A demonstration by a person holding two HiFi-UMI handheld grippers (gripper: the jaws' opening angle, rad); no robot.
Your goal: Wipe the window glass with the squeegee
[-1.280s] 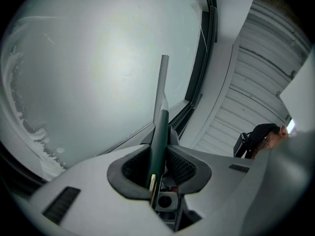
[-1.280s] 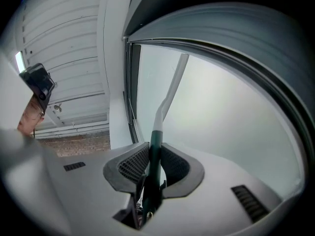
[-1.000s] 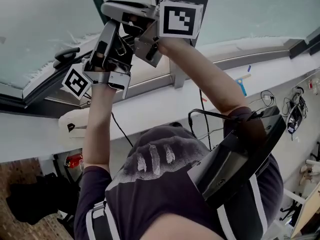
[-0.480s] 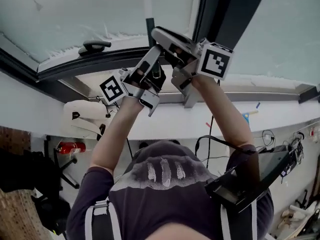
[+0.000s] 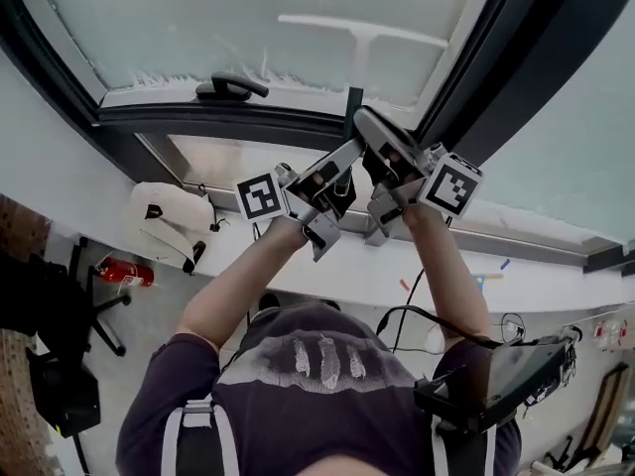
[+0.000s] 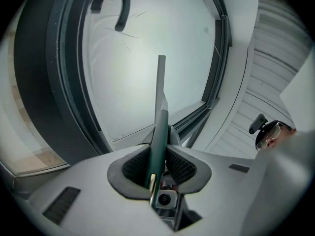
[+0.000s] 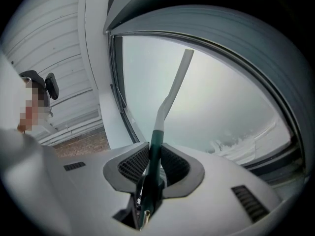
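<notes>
Clamping the white T-shaped squeegee (image 5: 360,43) by its dark green handle, the left gripper (image 5: 340,172) and right gripper (image 5: 375,137) both sit closed on it; its blade lies against the hazy window glass (image 5: 179,18), right of a black lever (image 5: 230,87).

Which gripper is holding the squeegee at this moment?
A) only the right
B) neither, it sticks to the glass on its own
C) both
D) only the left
C: the left gripper has its fingers shut on the squeegee by the handle in its own view, and the right gripper clamps the same handle in its view.
</notes>
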